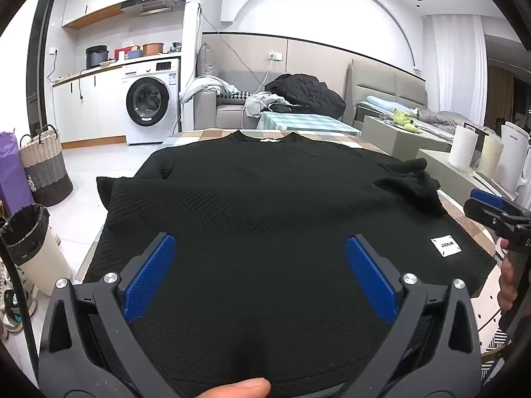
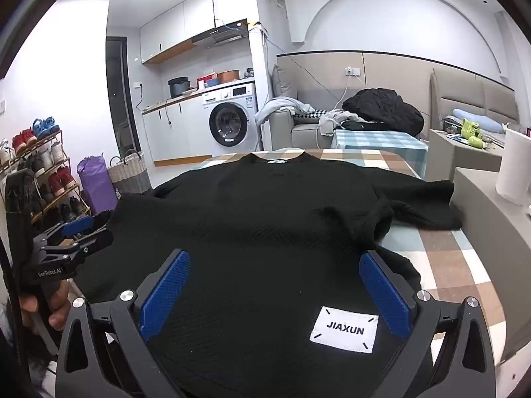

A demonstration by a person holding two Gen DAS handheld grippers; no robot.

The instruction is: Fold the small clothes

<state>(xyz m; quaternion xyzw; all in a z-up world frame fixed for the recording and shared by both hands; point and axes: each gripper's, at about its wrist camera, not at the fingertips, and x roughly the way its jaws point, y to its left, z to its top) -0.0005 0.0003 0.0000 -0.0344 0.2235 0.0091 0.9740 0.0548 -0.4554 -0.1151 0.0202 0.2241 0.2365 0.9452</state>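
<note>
While black sweater (image 1: 265,205) lies flat on checkered surface (image 2: 441,252), left claw (image 1: 260,265) and right claw (image 2: 275,285) hover spread wide near hem (ready to grab, I think).

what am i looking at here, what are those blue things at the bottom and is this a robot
No robot: a person holds a hand-held clamp tool in each hand. Each picture comes from a fisheye camera on one tool, looking along its two blue-padded fingers. The left gripper and right gripper both hover with jaws wide open, holding nothing. Below them a black textured knit T-shirt lies spread flat on a checked tablecloth-covered table, its white "JIAXUN" label near the hem, one sleeve crumpled.
</note>
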